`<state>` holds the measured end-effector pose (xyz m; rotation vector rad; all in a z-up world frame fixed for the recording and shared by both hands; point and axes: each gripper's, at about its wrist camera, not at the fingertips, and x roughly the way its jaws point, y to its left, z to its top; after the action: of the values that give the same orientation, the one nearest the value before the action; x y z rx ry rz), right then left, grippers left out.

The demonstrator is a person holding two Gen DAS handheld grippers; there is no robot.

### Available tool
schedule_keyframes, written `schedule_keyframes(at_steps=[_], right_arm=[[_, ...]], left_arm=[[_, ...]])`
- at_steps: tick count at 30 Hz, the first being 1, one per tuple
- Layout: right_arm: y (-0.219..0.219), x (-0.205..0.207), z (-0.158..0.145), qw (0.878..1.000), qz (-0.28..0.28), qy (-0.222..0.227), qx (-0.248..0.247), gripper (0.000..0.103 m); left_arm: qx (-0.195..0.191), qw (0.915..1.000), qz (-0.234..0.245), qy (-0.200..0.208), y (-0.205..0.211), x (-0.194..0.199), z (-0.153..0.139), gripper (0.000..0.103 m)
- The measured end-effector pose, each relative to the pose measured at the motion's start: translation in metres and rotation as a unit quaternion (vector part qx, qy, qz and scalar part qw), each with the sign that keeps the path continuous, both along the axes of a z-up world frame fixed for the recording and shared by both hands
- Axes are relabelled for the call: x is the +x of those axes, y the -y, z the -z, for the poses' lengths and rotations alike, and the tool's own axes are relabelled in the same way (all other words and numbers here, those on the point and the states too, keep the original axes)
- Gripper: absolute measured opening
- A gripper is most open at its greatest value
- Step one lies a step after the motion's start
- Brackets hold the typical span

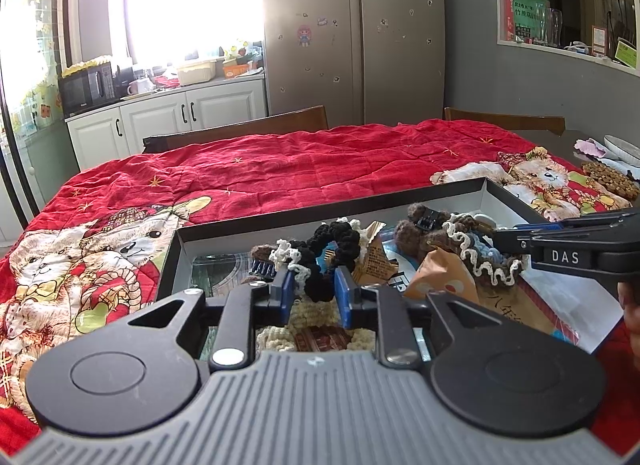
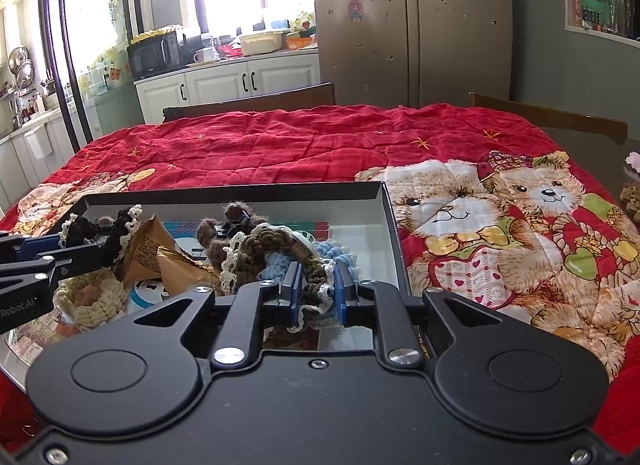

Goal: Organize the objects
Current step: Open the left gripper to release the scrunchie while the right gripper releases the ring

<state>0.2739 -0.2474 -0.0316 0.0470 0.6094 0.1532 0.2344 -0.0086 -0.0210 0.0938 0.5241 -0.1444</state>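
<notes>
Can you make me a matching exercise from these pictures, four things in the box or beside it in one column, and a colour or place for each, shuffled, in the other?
Things:
1. scrunchie between the left gripper's jaws
2. scrunchie between the right gripper's jaws
3. snack packet
4. quilt

Descriptions:
A. red with teddy bears, spread under the box
B. black with white trim
C. olive-brown with white trim
D. golden-brown foil, lying among the scrunchies

Pairs: 1-B, 2-C, 3-D, 4-A
</notes>
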Motion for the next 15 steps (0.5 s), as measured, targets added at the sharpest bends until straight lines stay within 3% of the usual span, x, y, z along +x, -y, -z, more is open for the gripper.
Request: schedule_keyframes(at_steps=[5, 10, 15], right_arm=[[0.0002, -0.0002, -0.0001, 1.000, 0.002, -0.001, -0.001, 0.026], [0.0005, -0.0020, -0.0020, 1.000, 0.001, 0.004, -0.005, 0.041], [-0.0002, -0.0040, -0.0033, 1.000, 0.001, 0.008, -0.008, 0.047]], left_arm=[[0.001, 1.0000, 0.001, 0.002, 0.0001, -0.0010, -0.0007, 0.053], [0.002, 1.0000, 0.002, 0.008, 0.0003, -0.0034, -0.0028, 0.059], [0.002, 0.9999, 0.001, 0.012, 0.0002, -0.0056, -0.0043, 0.064]])
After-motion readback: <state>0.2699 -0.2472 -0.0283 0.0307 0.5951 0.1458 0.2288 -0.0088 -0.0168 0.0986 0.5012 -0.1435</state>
